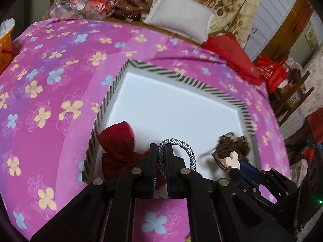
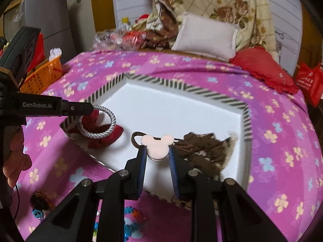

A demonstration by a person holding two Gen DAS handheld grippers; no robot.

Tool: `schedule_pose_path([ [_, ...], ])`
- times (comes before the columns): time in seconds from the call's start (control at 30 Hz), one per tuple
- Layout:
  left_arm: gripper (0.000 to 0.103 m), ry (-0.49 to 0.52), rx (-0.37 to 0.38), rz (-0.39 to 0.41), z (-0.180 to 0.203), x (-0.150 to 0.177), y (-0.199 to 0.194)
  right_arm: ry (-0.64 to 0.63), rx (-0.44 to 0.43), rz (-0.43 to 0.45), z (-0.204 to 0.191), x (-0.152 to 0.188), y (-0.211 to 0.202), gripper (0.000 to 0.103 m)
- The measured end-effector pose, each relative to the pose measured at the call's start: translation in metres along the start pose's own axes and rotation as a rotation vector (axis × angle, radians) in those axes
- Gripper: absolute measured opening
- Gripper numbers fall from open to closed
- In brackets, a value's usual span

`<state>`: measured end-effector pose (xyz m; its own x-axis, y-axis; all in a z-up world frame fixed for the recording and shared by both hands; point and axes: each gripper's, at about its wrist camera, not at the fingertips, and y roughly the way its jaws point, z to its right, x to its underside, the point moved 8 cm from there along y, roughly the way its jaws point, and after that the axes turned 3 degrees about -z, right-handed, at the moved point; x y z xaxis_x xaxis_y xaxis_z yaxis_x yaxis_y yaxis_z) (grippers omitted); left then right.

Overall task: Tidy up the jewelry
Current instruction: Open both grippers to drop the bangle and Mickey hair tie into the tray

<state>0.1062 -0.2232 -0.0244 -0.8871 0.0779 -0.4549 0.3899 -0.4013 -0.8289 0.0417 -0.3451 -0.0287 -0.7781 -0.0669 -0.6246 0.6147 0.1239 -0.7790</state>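
Left gripper (image 1: 161, 151): squeezing the silver rope bracelet (image 2: 96, 122) | Right gripper (image 2: 156, 154): squeezing the pink mouse-head hair tie (image 2: 156, 144) | Both over the white box (image 1: 181, 76) | You lower gently, then let go on bare white floor.

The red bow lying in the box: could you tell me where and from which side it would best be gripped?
Probably at the pinched middle of the red bow, coming from above. It lies flat on the white floor of the box near the striped left wall, its loops spreading out, so the narrow centre suits the jaws. Left gripper would first have to release the silver bracelet.
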Motion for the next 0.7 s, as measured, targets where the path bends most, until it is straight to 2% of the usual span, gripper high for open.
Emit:
schedule_pose_path([
  [0.2,0.000,-0.013,-0.041,-0.042,-0.015,0.002,0.021,0.037,-0.068,-0.085,0.000,0.005,0.032,0.023],
  [0.43,0.000,-0.009,-0.072,-0.059,-0.019,0.004,0.033,0.068,-0.085,-0.122,0.002,0.009,0.046,0.024],
  [0.53,0.000,-0.015,-0.074,-0.055,-0.020,0.004,0.034,0.097,-0.088,-0.116,0.006,0.010,0.041,0.039],
  [0.57,0.005,-0.012,-0.075,-0.054,-0.020,0.005,0.033,0.103,-0.089,-0.113,0.006,0.010,0.040,0.047],
  [0.63,0.017,0.002,-0.085,-0.051,-0.019,0.005,0.031,0.123,-0.092,-0.097,0.009,0.010,0.032,0.050],
  [0.7,0.021,0.011,-0.082,-0.041,-0.017,0.006,0.027,0.133,-0.090,-0.081,0.010,0.011,0.023,0.050],
])
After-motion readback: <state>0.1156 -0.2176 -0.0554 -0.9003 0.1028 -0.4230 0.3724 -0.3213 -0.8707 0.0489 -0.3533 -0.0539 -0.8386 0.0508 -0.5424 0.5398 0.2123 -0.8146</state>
